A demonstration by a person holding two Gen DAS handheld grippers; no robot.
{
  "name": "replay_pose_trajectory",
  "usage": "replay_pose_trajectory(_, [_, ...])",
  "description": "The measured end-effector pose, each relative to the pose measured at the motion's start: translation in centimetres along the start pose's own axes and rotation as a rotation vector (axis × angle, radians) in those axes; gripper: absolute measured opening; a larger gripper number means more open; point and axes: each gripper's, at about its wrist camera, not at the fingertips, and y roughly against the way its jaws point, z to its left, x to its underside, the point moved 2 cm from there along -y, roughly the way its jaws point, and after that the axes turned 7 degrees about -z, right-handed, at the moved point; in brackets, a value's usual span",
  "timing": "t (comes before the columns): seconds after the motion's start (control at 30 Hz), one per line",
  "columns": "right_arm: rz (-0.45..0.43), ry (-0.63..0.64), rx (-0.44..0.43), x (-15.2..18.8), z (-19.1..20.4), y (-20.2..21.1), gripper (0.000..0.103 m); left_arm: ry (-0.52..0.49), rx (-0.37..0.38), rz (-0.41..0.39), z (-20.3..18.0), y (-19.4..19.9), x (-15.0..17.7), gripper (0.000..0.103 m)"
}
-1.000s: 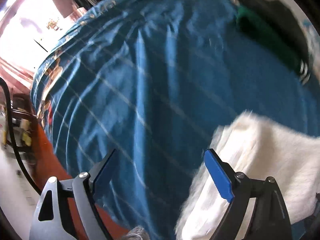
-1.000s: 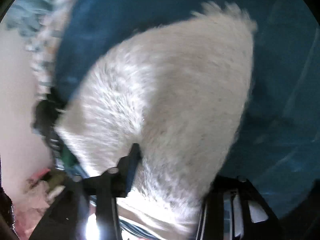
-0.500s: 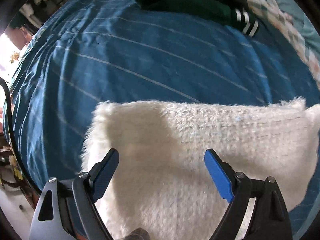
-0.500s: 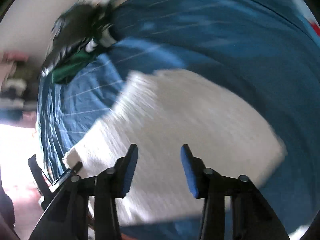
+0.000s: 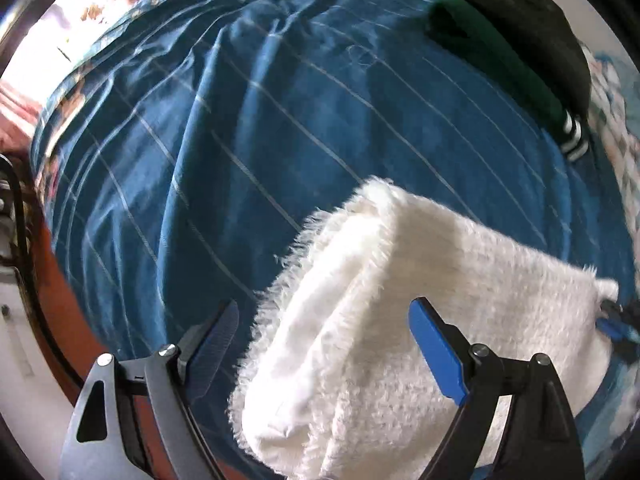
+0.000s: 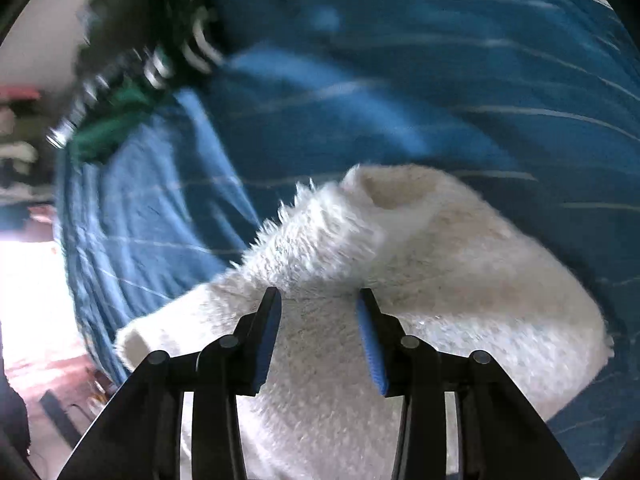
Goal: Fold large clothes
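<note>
A fluffy white garment lies folded on a blue striped bedsheet. My left gripper is open, with the garment's left folded end between its fingers; the pads look apart from the fabric. In the right wrist view the same garment fills the lower middle. My right gripper is open just above it, holding nothing. The right gripper's blue tip shows at the garment's far right edge in the left wrist view.
A dark green and black garment with white stripes lies at the far side of the bed, also in the right wrist view. The bed's left edge drops to a reddish floor. A patterned cover lies at right.
Both cameras have swung across the bed. The right gripper, which held the garment a second ago, has opened and released it. The garment now lies folded on the sheet.
</note>
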Motion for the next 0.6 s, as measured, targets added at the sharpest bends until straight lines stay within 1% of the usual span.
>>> replay_pose_trajectory(0.03, [-0.041,-0.021,-0.02,0.2,-0.6,1.3,0.042,0.0,0.014,0.012,0.0,-0.6,-0.3,0.087])
replay_pose_trajectory(0.1, [-0.084,-0.046,-0.047,0.6,-1.5,2.7,0.044,-0.016,0.059,0.049,-0.8,-2.7,-1.1,0.087])
replay_pose_trajectory(0.2, [-0.079,-0.071,-0.063,1.7,-2.4,3.3,0.045,-0.051,0.103,0.104,-3.0,-5.4,-1.9,0.085])
replay_pose_trajectory(0.23, [-0.061,-0.085,-0.06,2.0,-2.8,3.0,0.045,-0.076,0.094,0.093,-4.1,-5.5,-1.6,0.066])
replay_pose_trajectory(0.27, [-0.048,-0.096,-0.055,2.3,-3.0,2.6,0.045,-0.107,0.056,0.069,-4.6,-5.9,-1.8,0.025])
replay_pose_trajectory(0.3, [-0.038,-0.1,-0.056,2.7,-2.8,1.9,0.045,-0.132,0.041,0.052,-4.9,-6.2,-1.8,0.012])
replay_pose_trajectory(0.33, [-0.025,-0.095,-0.054,2.9,-3.0,1.9,0.045,-0.13,0.043,0.041,-5.0,-6.0,-1.8,0.008])
replay_pose_trajectory(0.37, [-0.021,-0.084,-0.047,3.8,-3.4,2.5,0.045,-0.122,0.044,0.024,-4.9,-5.5,-1.8,0.006])
replay_pose_trajectory(0.47, [-0.024,-0.03,-0.017,4.3,-2.1,2.6,0.045,-0.111,0.033,-0.049,-4.0,-2.3,-1.7,0.005])
replay_pose_trajectory(0.53, [-0.03,0.006,-0.018,4.0,-1.1,3.0,0.045,-0.104,0.038,-0.044,-3.2,-1.4,-1.4,0.005])
replay_pose_trajectory(0.6, [-0.012,0.036,-0.043,3.7,0.0,2.6,0.045,-0.093,0.032,-0.012,-2.3,-1.7,-0.7,0.005])
